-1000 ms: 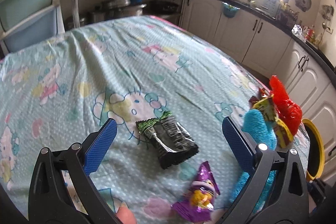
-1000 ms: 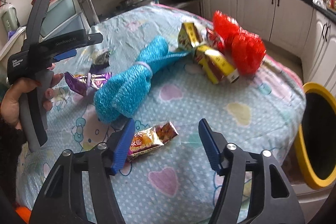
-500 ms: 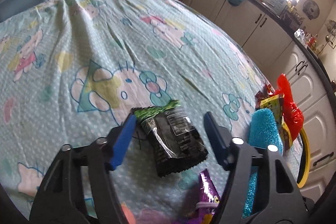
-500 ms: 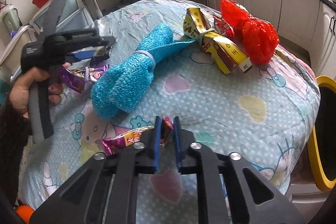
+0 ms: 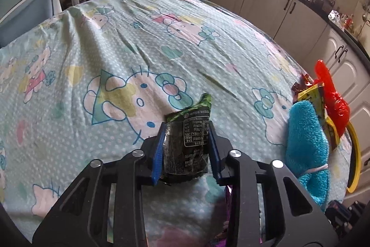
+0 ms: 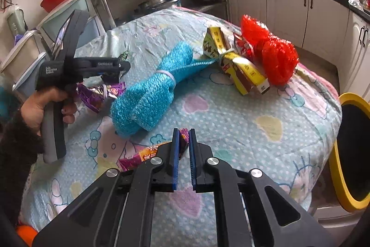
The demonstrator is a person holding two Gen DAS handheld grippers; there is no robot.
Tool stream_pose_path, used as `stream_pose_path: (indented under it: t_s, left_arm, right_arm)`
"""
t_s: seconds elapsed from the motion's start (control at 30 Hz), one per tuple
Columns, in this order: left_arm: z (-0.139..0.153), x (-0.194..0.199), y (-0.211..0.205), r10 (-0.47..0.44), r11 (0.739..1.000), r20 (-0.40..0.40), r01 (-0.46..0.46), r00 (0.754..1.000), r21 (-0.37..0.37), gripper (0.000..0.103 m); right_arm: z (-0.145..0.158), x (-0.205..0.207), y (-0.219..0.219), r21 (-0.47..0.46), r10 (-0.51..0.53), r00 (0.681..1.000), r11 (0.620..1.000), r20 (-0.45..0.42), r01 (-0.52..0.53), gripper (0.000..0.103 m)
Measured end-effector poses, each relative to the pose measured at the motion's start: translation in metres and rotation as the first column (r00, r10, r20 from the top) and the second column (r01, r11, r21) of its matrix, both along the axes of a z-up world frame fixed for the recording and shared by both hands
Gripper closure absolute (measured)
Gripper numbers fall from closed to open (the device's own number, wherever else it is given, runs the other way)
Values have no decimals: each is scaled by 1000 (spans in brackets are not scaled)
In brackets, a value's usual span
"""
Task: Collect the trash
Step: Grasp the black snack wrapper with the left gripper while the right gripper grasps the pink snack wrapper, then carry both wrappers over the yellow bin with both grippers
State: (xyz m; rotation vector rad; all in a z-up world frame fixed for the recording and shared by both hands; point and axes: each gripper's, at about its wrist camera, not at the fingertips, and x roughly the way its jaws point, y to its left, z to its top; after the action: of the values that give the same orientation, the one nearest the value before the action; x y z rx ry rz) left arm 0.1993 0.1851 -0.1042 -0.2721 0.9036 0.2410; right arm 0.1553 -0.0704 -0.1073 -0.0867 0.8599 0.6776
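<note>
My left gripper [image 5: 186, 129] is shut on a black snack wrapper with a green top [image 5: 188, 142], lifted off the light blue patterned tablecloth [image 5: 115, 50]. That gripper also shows at the left of the right wrist view [image 6: 120, 66]. My right gripper [image 6: 182, 133] is shut on one end of a gold and purple candy wrapper [image 6: 148, 153] lying on the cloth. A purple wrapper [image 6: 99, 95] lies under the left gripper. A yellow-rimmed black bin [image 6: 353, 152] stands off the table's right edge.
A blue mesh bundle [image 6: 148, 89], yellow-brown packets [image 6: 238, 66] and a red mesh bag [image 6: 270, 50] lie on the table's right half. White cabinets [image 5: 300, 15] run along the far wall. Plastic drawers [image 6: 27, 54] stand at the left.
My left gripper has closed on the black wrapper and raised it. My right gripper closed on the gold wrapper half a second ago and still holds it.
</note>
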Motion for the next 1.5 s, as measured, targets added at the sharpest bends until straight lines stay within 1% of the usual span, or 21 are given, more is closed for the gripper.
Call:
stream_pose_path:
  t_s: [0.07,0.27,0.47,0.6,0.8,1.07,1.5]
  left_arm:
    - [5,-4,-2,-4,1000,17,4,1000,7,83]
    - [37,-17,-17,-43,999,117,40,992,30,84]
    - [70,-23,-46,-115,993,196,109,974,41,84]
    - [83,-21,-69,-170,985,225,163,959,52,84]
    - [95,-16,-100,-235,972,247,225,940,68,84]
    - [102,-5,-144,-325,946,261,313,909,89,84]
    - [115,7,-195,-409,912,299,401,862,93,84]
  right_arm:
    - [4,-1,-3,7,-4,1000,1000,10,4,95]
    - [21,-3,-13,33,-29,998,999,52,27,95]
    - [35,-3,-28,59,-64,994,997,84,59,95]
    - [42,-1,-43,74,-97,990,993,99,90,95]
    - [53,3,-63,87,-150,981,986,122,140,95]
    - [65,11,-100,114,-243,959,967,143,228,95]
    - [77,19,-153,151,-365,916,927,163,343,95]
